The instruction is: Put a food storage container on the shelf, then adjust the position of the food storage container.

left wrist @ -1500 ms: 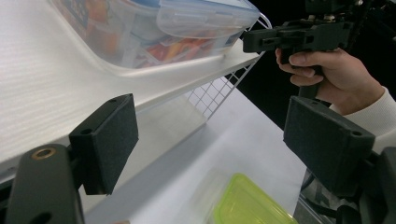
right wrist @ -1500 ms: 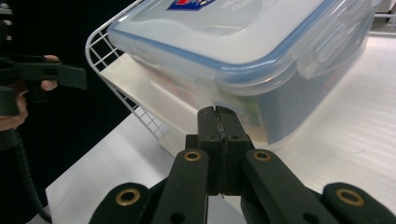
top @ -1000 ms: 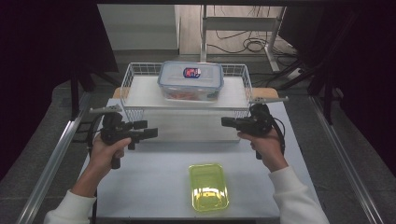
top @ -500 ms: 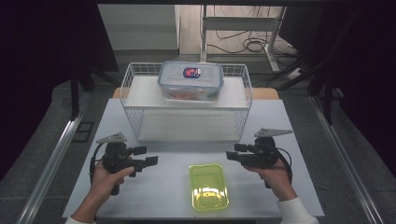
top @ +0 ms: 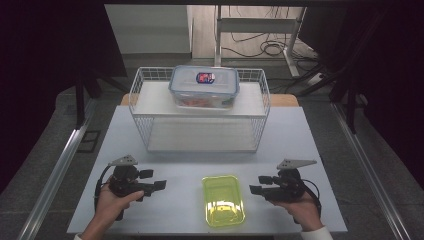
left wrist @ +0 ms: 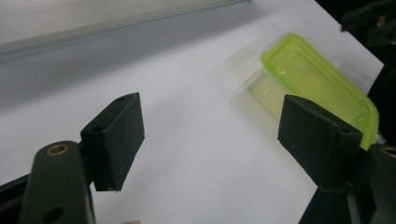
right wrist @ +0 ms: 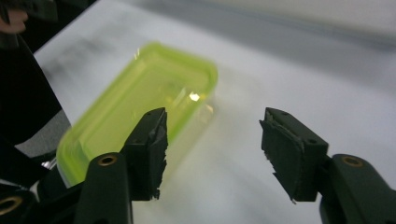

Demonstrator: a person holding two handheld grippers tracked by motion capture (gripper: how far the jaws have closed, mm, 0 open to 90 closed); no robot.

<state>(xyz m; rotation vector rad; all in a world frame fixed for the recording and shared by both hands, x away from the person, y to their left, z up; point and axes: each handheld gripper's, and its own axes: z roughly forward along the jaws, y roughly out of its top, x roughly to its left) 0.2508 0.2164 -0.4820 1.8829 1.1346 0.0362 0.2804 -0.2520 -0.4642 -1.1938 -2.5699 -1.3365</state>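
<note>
A lime-green lidded container (top: 223,201) lies flat near the table's front edge, between my two grippers. My left gripper (top: 161,185) rests low at its left and points right toward it, jaws open with nothing between them. In the left gripper view, the container (left wrist: 322,88) lies ahead and to the right of the open left gripper (left wrist: 217,126). My right gripper (top: 254,189) is at the container's right and points left. Its jaws have just been opening, and nothing is between them. In the right gripper view, the container (right wrist: 140,112) lies ahead and to the left of the right gripper (right wrist: 217,135).
A white wire rack (top: 140,107) stands at the back of the white table (top: 310,145). A clear lidded box (top: 204,86) with red contents sits on the rack's top shelf. Metal rails run along both sides of the table.
Both hands came down and back from in front of the rack to either side of the green container. The right gripper's jaws went from shut to open.
</note>
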